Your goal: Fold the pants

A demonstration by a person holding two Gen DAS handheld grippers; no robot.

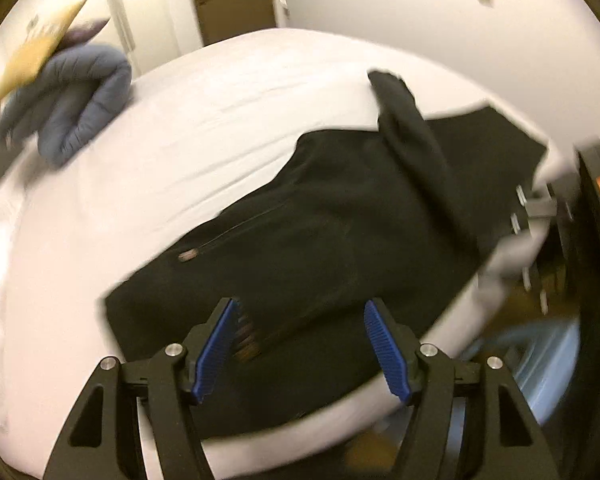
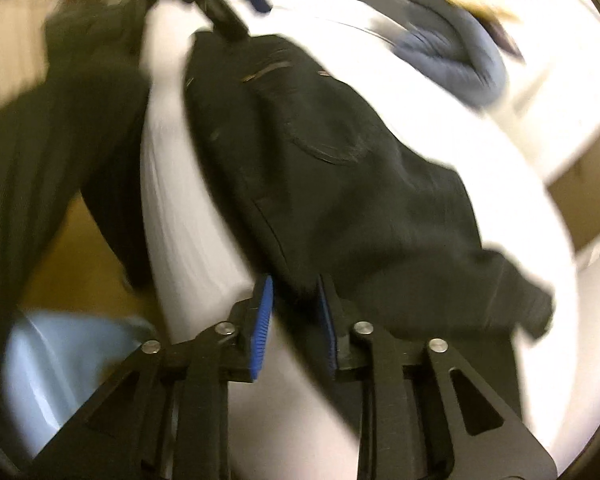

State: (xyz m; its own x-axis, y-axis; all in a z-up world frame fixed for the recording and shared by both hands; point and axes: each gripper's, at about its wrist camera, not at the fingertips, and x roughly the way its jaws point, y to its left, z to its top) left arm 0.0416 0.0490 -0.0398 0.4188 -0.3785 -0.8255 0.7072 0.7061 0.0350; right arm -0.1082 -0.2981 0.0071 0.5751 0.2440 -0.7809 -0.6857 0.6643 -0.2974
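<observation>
Black pants (image 1: 320,232) lie on a white bed (image 1: 172,152), partly folded, with one leg end flipped up at the far side. My left gripper (image 1: 300,312) is open just above the pants' near edge, with its blue pads (image 1: 214,350) apart and nothing between them. In the right wrist view the pants (image 2: 332,168) run away from me across the bed (image 2: 188,216). My right gripper (image 2: 296,288) has its blue pads (image 2: 262,324) close around a dark edge of the pants. The right gripper also shows at the right edge of the left wrist view (image 1: 540,204). Both views are blurred.
A blue-grey puffy jacket (image 1: 80,104) with a yellow item on it lies at the bed's far left, also in the right wrist view (image 2: 460,60). A person in dark clothes (image 2: 40,140) stands beside the bed. A light blue container (image 2: 60,368) sits on the floor.
</observation>
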